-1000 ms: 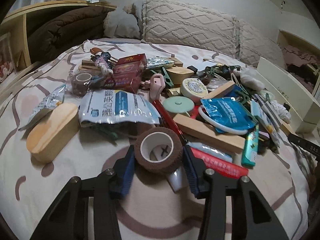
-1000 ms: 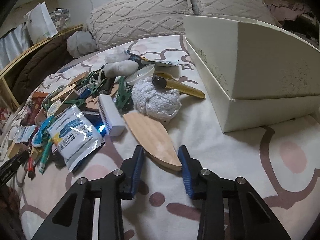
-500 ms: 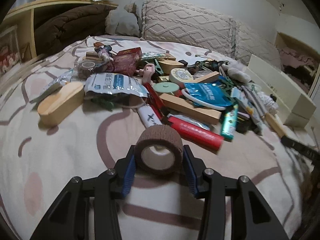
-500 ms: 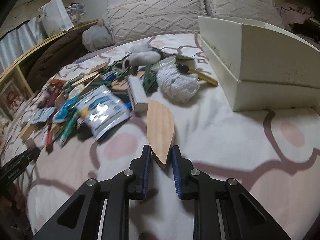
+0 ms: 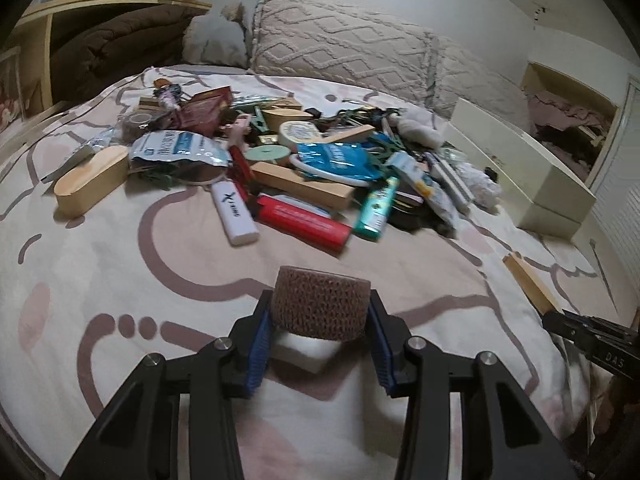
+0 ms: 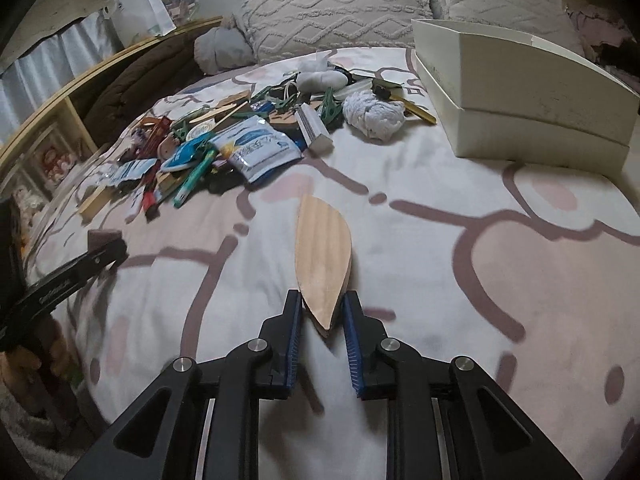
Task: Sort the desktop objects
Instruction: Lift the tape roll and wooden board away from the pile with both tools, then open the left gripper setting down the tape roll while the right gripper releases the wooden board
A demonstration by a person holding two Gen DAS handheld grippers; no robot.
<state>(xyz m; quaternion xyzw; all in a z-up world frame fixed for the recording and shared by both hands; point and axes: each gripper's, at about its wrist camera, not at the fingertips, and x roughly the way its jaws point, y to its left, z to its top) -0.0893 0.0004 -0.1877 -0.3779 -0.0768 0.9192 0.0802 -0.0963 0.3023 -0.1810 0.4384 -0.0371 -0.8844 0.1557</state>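
A left gripper [image 5: 320,334] clamps its blue ribbed pads on a roll of brown crepe bandage [image 5: 320,304], a woven, cylindrical roll held clear of the bedspread [image 5: 100,272], near the camera and apart from the pile. A right gripper [image 6: 322,322] pinches the pointed near tip of a flat, leaf-shaped piece of pale wood [image 6: 322,248], its grain running lengthwise, the fingers drawn close together on it above the cream-and-mauve patterned cover. Beyond the left gripper lies a heap of small objects: one white lighter [image 5: 234,212], one red lighter [image 5: 304,226], one green lighter [image 5: 378,208], one long rectangular wooden block [image 5: 304,186], one rounded oblong wooden block [image 5: 92,184] at the far left, and two crinkled foil pouches, one white [image 5: 176,148] and one blue [image 5: 334,156]. A cream cardboard box [image 6: 520,96], its lid nested beneath it, sits at the far right, with one ball of white cotton string [image 6: 374,116] just left of it. Two cable-knit pillows [image 5: 340,52] line the far wall.
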